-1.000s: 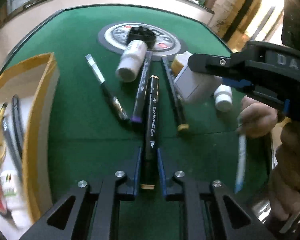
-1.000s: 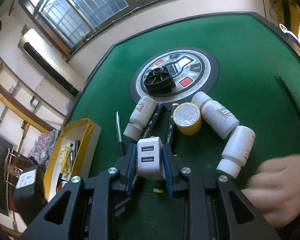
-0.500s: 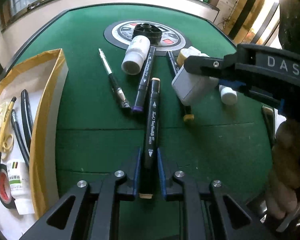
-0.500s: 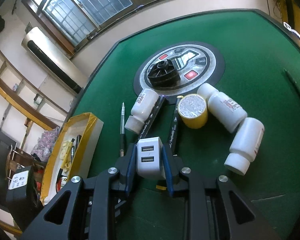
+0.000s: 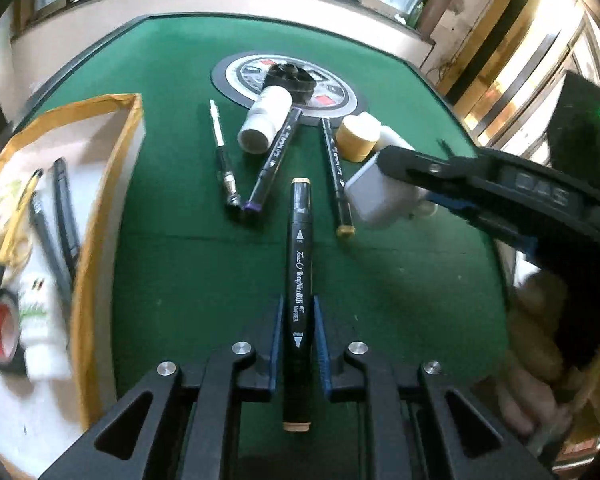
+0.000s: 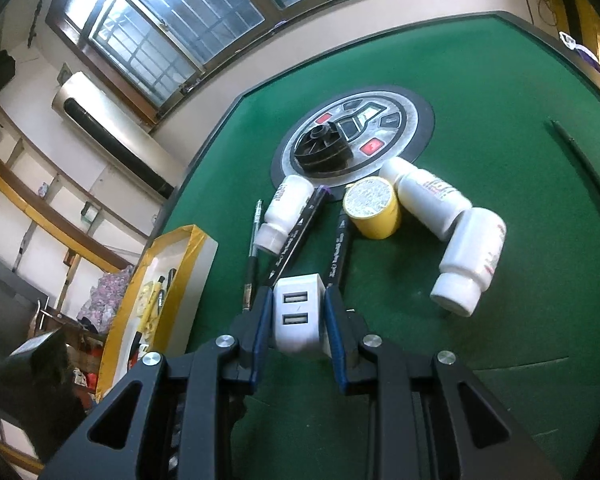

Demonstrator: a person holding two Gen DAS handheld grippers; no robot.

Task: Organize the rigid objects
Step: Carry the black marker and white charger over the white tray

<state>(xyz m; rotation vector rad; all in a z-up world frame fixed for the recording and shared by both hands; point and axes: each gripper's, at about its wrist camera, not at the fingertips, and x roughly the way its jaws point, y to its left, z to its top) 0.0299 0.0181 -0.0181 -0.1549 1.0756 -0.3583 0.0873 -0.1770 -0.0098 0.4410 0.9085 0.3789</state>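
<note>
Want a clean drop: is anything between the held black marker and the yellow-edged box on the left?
Nothing visible: only bare green felt lies between the black marker in the left gripper and the box.

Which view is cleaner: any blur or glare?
Left wrist view: box contents at the left edge smeared by blur, glare on the gold frame top right, black marker sharp. Right wrist view: crisp, windows blown out, USB charger evenly lit.

windows (image 6: 188,12) | wall air conditioner (image 6: 108,128) | green table (image 6: 500,120) | round control panel (image 6: 380,120)
</note>
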